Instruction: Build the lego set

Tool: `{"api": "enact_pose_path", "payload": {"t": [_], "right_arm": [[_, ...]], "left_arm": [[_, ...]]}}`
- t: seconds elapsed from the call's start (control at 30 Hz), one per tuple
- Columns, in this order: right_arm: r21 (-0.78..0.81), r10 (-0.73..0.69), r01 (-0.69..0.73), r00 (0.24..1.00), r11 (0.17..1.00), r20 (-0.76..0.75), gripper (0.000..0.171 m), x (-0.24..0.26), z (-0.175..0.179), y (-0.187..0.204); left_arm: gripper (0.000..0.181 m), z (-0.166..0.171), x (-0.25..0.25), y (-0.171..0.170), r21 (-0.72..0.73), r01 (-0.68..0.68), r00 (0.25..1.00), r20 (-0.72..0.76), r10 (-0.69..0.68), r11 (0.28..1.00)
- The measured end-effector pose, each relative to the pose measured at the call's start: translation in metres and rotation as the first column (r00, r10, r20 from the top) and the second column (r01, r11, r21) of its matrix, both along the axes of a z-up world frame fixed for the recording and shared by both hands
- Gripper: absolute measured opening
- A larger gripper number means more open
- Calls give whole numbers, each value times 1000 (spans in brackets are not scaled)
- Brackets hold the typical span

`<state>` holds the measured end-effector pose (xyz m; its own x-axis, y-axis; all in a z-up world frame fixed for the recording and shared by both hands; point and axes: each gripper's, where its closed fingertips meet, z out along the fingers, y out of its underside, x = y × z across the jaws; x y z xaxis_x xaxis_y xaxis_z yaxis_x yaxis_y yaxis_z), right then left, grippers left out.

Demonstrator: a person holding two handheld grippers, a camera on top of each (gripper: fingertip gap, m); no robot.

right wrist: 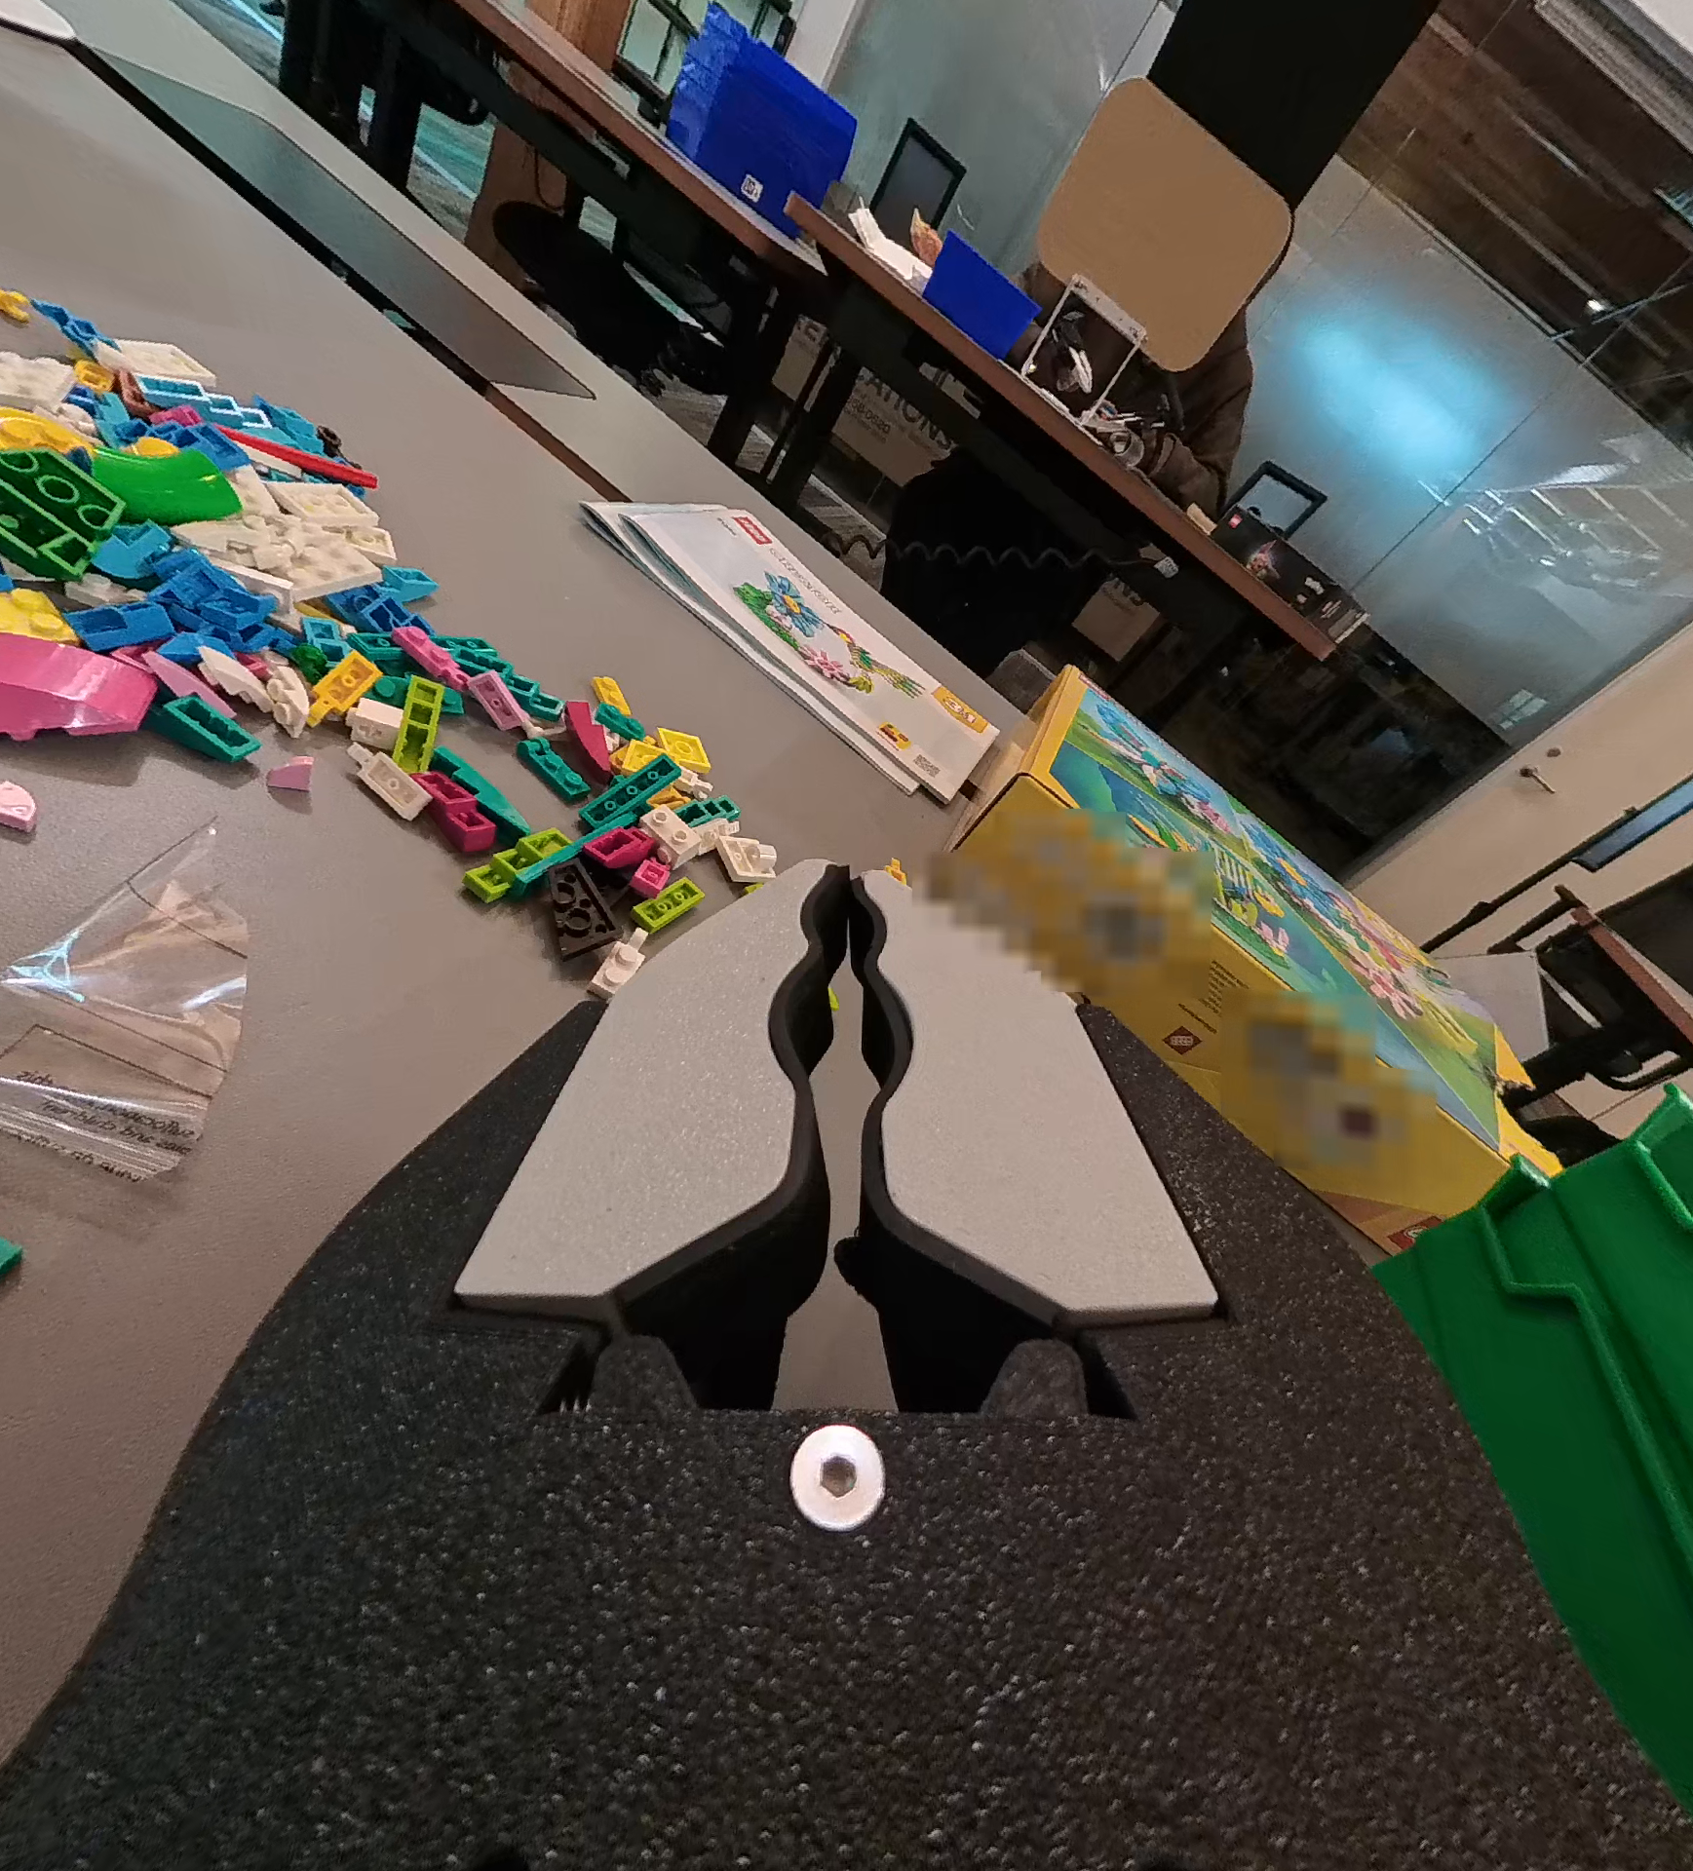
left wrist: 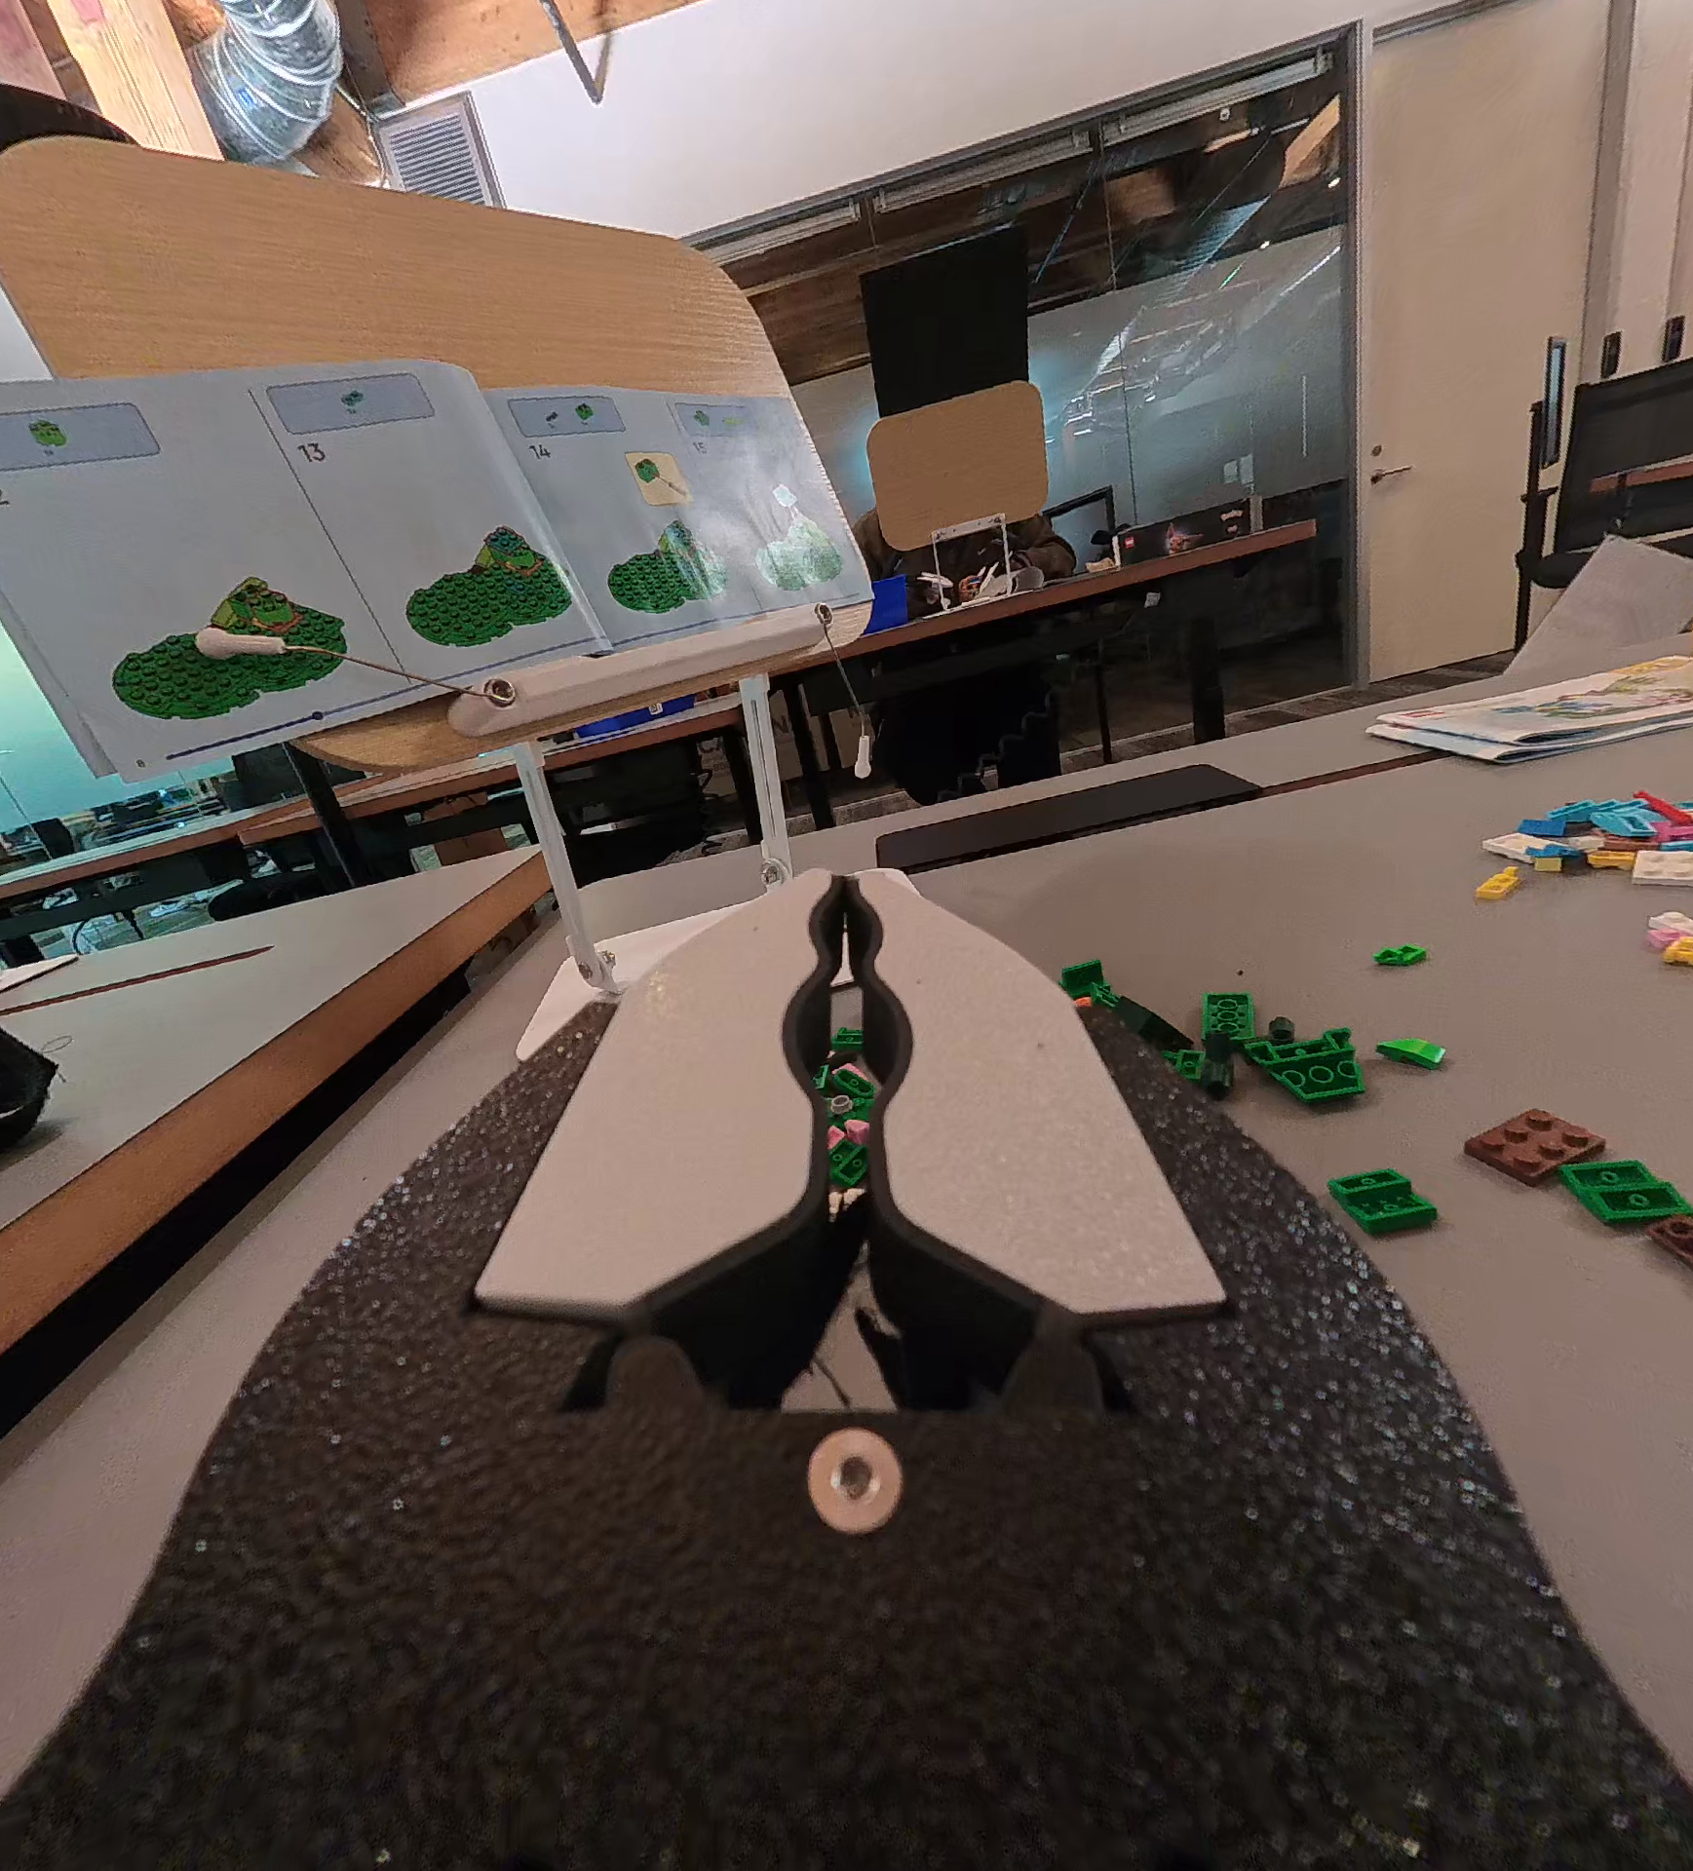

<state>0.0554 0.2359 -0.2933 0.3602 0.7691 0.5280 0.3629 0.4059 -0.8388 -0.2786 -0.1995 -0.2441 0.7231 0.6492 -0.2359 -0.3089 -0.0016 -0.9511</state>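
Note:
My left gripper (left wrist: pixel 847 891) is shut with nothing between its tips, low over the grey table. Small green and pink pieces (left wrist: pixel 847 1114) show through the gap behind its fingers. An open instruction booklet (left wrist: pixel 336 547) rests on a wooden stand ahead of it. Loose green pieces (left wrist: pixel 1308 1063) and brown plates (left wrist: pixel 1531 1144) lie to its right. My right gripper (right wrist: pixel 847 891) is shut and empty. A big pile of mixed coloured pieces (right wrist: pixel 214 607) spreads to its left, reaching close to its fingertips.
A yellow set box (right wrist: pixel 1257 972) lies right of my right gripper, with a green bin (right wrist: pixel 1632 1417) beside it. Closed booklets (right wrist: pixel 801 638) and a clear bag (right wrist: pixel 103 1023) lie on the table. A person sits at a far table (left wrist: pixel 963 577). The table's left edge (left wrist: pixel 214 1093) is near. Tip to tip, the grippers are about 55 centimeters apart.

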Motion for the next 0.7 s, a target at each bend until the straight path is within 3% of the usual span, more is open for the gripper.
{"api": "enact_pose_path", "payload": {"t": [0.23, 0.3, 0.33, 0.43, 0.5, 0.57, 0.7], "right_arm": [[1, 2, -2, 1000, 1000, 2, 0, 0, 0, 0], [0, 0, 0, 1000, 1000, 1, 0, 0, 0, 0], [0, -2, 2, 1000, 1000, 0, 0, 0, 0, 0], [-6, -12, 12, 1000, 1000, -10, 0, 2, 1, 2], [-11, -16, 15, 1000, 1000, -13, 0, 2, 1, 3], [-10, -14, 14, 1000, 1000, -11, 0, 2, 1, 3], [-6, -10, 10, 1000, 1000, -3, 0, 2, 0, 2]], "left_arm": [[0, -1, 2, 1, -11, 8, 1000, -4, -8, 1000], [0, -8, 8, 13, -102, 72, 997, -28, -75, 992], [0, -16, 11, 25, -214, 120, 990, -41, -132, 969], [2, -30, 10, 58, -541, 162, 960, -108, -259, 825], [10, -43, 5, 82, -705, 227, 935, -35, -352, 672], [22, -58, -3, 103, -788, 332, 909, 120, -400, 518], [26, -79, -25, 136, -846, 434, 862, 289, -417, 311]]}}
